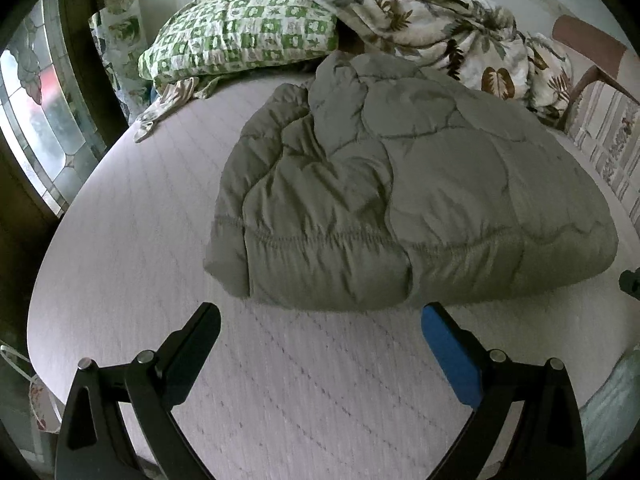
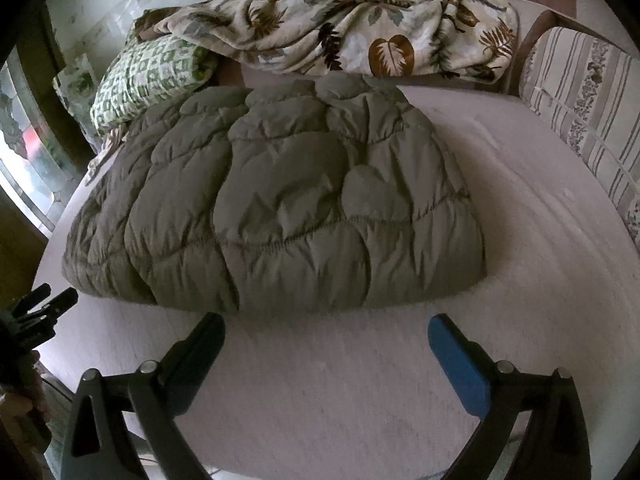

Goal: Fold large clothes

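Note:
An olive-green quilted puffer garment (image 1: 400,192) lies folded into a thick bundle on the pale bed sheet (image 1: 140,240). It also shows in the right wrist view (image 2: 280,208), filling the middle of the bed. My left gripper (image 1: 320,316) is open and empty, just in front of the bundle's near edge, above the sheet. My right gripper (image 2: 326,326) is open and empty, also just short of the near edge. The left gripper's tips show at the far left of the right wrist view (image 2: 48,300).
A green checked pillow (image 1: 240,36) and a leaf-print blanket (image 2: 340,20) are heaped at the far side of the bed. A striped cushion and chair (image 2: 580,100) stand at the right. A window (image 1: 36,112) is at the left.

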{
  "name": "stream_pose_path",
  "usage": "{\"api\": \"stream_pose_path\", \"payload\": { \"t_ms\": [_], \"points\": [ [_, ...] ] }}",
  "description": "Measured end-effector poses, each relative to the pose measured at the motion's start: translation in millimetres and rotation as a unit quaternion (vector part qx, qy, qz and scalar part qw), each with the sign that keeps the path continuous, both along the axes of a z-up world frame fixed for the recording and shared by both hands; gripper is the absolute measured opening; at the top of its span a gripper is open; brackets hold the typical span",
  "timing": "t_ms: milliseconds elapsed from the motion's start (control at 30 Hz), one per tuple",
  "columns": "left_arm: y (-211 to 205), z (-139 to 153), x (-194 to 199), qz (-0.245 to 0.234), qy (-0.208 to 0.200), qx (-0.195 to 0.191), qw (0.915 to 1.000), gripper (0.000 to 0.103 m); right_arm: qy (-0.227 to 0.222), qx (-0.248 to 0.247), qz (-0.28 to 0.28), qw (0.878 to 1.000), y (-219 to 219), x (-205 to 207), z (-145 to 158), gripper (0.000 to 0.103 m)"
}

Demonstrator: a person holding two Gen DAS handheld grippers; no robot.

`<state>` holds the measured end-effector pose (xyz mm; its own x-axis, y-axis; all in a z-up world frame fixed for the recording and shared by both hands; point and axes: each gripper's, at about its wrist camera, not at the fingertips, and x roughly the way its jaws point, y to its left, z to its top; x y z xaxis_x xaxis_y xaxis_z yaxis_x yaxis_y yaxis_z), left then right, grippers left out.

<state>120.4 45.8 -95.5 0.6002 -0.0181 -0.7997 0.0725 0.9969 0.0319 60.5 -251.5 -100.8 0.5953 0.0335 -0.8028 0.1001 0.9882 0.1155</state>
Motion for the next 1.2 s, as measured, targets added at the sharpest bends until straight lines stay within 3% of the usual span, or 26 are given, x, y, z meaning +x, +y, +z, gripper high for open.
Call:
{"api": "stream_pose_path", "payload": {
  "t_ms": [367,500,667,867,1000,1200],
  "points": [
    [-13,9,-37,0.005,-0.025,0.033,0.9991,0.1,-0.011,0.0,0.009,1.0,15,-37,-11,0.103],
    [-12,20,-50,0.022,-0.016,0.013,0.9995,0.1,-0.024,-0.009,0.014,1.0,21,-52,-5,0.103],
    [-5,45,-75,0.024,-0.055,-0.001,0.9982,0.1,-0.049,-0.025,0.023,0.998,29,-79,11,0.103],
    [6,63,-103,0.019,-0.064,-0.02,0.9976,0.1,-0.067,-0.028,0.018,0.997,32,-110,29,0.103],
    [11,72,-124,0.035,-0.078,-0.013,0.9963,0.1,-0.079,-0.02,0.01,0.997,32,-130,41,0.103],
    [20,78,-152,0.052,-0.08,-0.032,0.9949,0.1,-0.1,0.002,-0.007,0.995,40,-167,59,0.103]
  ]
}}
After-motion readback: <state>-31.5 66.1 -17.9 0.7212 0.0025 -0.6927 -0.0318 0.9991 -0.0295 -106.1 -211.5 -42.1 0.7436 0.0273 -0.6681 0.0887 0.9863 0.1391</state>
